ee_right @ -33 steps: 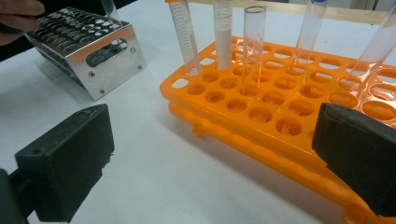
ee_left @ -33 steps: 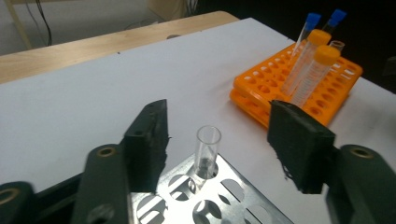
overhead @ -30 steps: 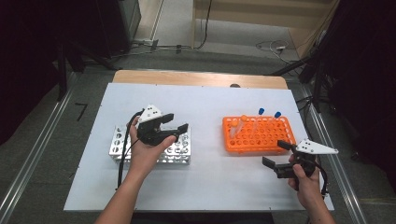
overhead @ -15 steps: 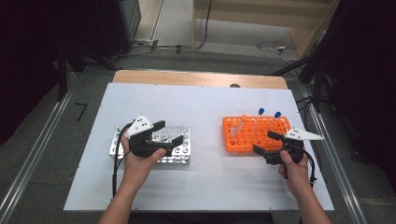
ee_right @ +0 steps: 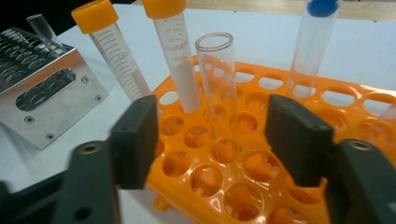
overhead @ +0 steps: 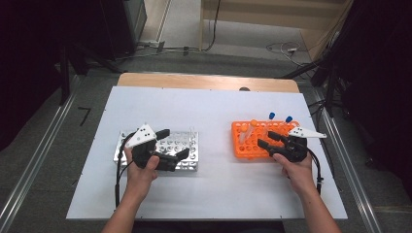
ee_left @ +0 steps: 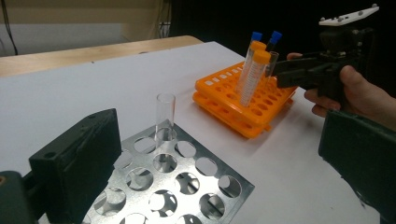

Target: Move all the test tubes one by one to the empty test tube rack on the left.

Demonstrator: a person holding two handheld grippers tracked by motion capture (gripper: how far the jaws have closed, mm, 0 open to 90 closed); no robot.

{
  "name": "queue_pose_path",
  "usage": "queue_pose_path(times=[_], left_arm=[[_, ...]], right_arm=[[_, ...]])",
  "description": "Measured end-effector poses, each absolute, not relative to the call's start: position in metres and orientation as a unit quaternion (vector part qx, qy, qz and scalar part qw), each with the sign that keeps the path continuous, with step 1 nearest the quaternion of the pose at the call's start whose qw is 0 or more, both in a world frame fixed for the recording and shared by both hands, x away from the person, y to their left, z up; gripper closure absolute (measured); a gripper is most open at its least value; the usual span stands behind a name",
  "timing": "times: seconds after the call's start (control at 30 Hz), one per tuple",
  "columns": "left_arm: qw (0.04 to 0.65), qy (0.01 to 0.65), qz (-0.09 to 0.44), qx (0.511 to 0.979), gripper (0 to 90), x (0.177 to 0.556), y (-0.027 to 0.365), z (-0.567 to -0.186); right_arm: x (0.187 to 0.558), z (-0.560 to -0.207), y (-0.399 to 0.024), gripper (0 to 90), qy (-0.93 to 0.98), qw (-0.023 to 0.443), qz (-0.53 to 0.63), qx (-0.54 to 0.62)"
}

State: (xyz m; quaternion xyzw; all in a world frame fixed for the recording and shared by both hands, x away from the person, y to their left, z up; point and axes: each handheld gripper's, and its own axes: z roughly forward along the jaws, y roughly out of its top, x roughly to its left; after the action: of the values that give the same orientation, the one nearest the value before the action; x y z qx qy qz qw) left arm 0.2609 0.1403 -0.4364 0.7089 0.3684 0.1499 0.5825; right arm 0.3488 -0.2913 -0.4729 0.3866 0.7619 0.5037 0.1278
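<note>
Cam setup: one overhead, two riding on the tongs.
High view looks forward and down on the whole bench [overhead: 214, 104]. Left cam sits low over the metal rack [ee_left: 177, 182], facing the orange rack [ee_left: 243, 109]; right cam is close on that orange rack [ee_right: 261, 186], which all three share.

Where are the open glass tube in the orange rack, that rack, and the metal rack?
open glass tube [ee_right: 218, 88], right gripper view, its clear wall.
orange rack [ee_right: 355, 100], right gripper view, its top grid.
metal rack [overhead: 190, 145], high view, its right edge.
</note>
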Motion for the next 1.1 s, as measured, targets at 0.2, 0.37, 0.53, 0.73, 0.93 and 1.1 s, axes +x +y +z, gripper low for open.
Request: queue_pose_path(times=[0.2,0.37,0.53,0.73,0.93,1.1], left_arm=[[0.583,0.366,0.151,0.709,0.0,0.259,0.14,-0.436],[0.584,0.368,0.152,0.707,0.0,0.259,0.143,-0.435],[0.581,0.368,0.152,0.71,0.0,0.259,0.142,-0.437],[0.581,0.364,0.151,0.712,0.0,0.258,0.138,-0.437],[0.581,0.361,0.152,0.713,0.0,0.256,0.135,-0.436],[0.583,0.359,0.152,0.713,0.0,0.255,0.135,-0.435]], right_arm=[[0.353,-0.48,-0.284,53.6,0.765,0.147,0.481,0.402],[0.351,-0.482,-0.281,62.5,0.769,0.169,0.473,0.395],[0.35,-0.483,-0.279,73.5,0.771,0.19,0.467,0.389],[0.347,-0.479,-0.28,73.8,0.764,0.192,0.479,0.386],[0.338,-0.465,-0.286,73.9,0.75,0.209,0.495,0.385],[0.329,-0.453,-0.29,73.9,0.748,0.204,0.508,0.374]])
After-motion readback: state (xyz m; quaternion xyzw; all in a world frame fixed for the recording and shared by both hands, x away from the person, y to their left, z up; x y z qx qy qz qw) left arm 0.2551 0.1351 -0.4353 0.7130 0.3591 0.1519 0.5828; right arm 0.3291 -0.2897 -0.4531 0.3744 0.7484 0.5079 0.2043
